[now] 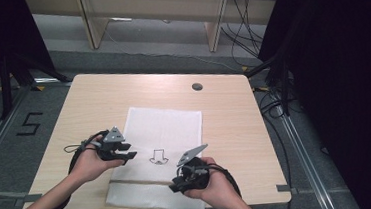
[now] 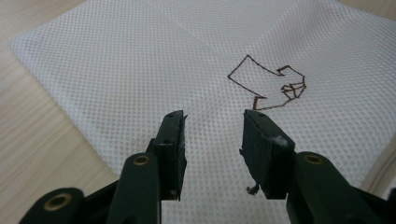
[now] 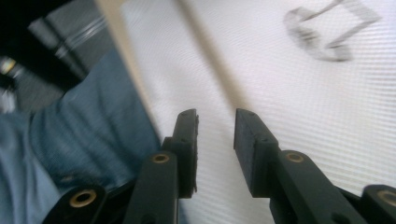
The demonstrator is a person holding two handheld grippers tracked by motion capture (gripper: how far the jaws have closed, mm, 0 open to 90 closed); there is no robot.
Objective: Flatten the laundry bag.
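White mesh bag (image 1: 159, 151) lies flat on the tabletop (image 1: 224, 116), its near edge hanging slightly over the front, arrow drawing (image 1: 157, 157) mid-bag. Left gripper (image 1: 127, 151) sits at the bag's left edge, right gripper (image 1: 177, 185) near the front; both sets of fingers (image 2: 170, 140) are parted over the mesh, gripping nothing.

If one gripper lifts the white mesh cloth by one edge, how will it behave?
The white mesh cloth is thin, open netting lying flat, so it would probably hang limp and weigh little. Its near edge overhangs the table, so a pull may slide it off.
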